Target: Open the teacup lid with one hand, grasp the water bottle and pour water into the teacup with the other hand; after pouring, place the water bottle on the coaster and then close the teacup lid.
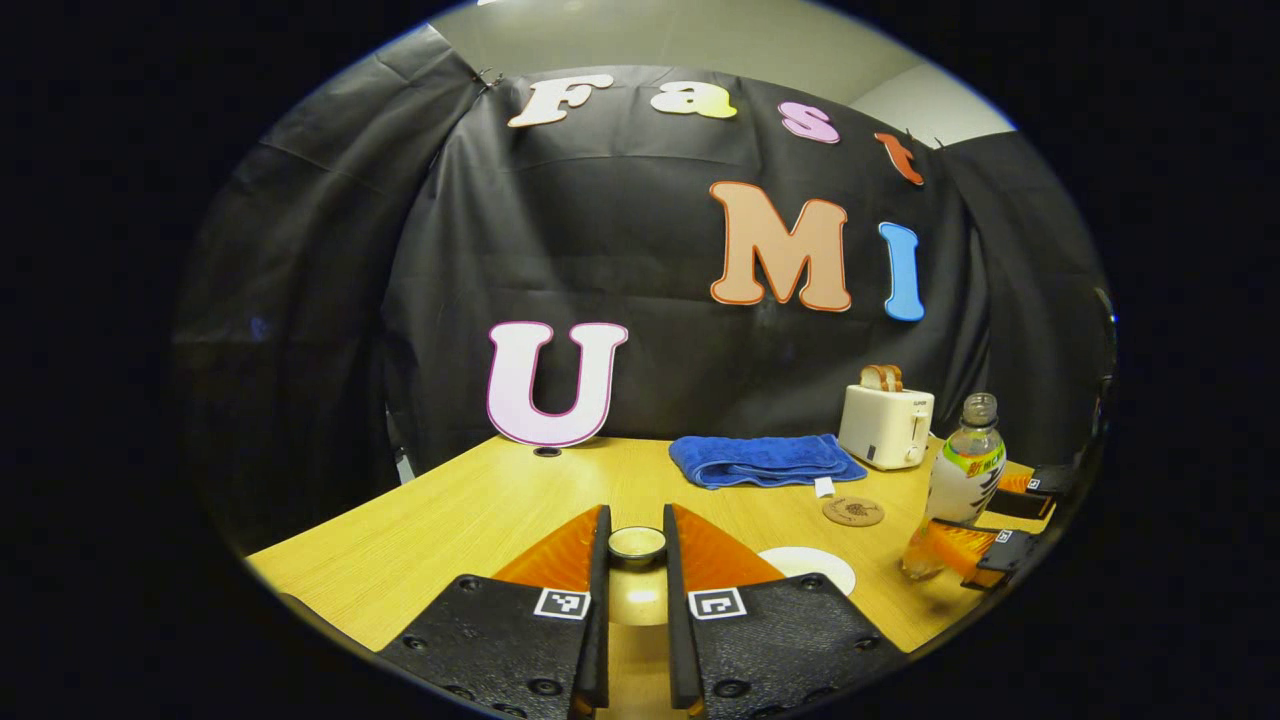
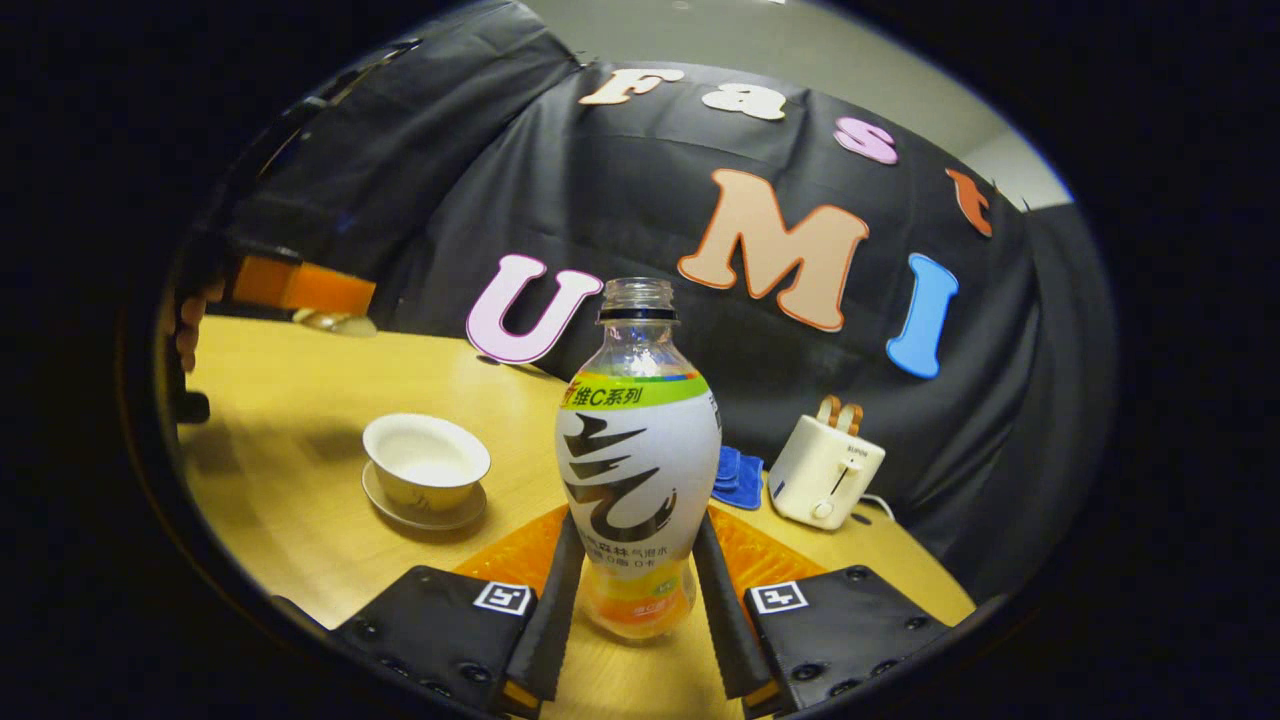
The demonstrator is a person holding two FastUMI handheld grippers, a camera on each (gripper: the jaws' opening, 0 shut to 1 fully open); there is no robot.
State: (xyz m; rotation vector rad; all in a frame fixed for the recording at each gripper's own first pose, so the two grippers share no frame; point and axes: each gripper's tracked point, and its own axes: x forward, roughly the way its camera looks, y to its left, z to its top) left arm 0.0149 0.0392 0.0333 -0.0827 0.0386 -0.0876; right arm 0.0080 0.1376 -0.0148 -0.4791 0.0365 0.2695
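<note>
My left gripper is shut on the knob of the teacup lid and holds it up off the table. The right gripper view shows that lid hanging under the left gripper, far left and well above the open white teacup on its saucer. My right gripper is shut on the lower body of the capless water bottle, which stands upright with orange liquid at its bottom. In the left gripper view the bottle leans slightly, just right of the round brown coaster.
A folded blue towel and a white toaster with bread in it sit at the back of the wooden table. A hand shows behind the left gripper. Black cloth walls close the table in.
</note>
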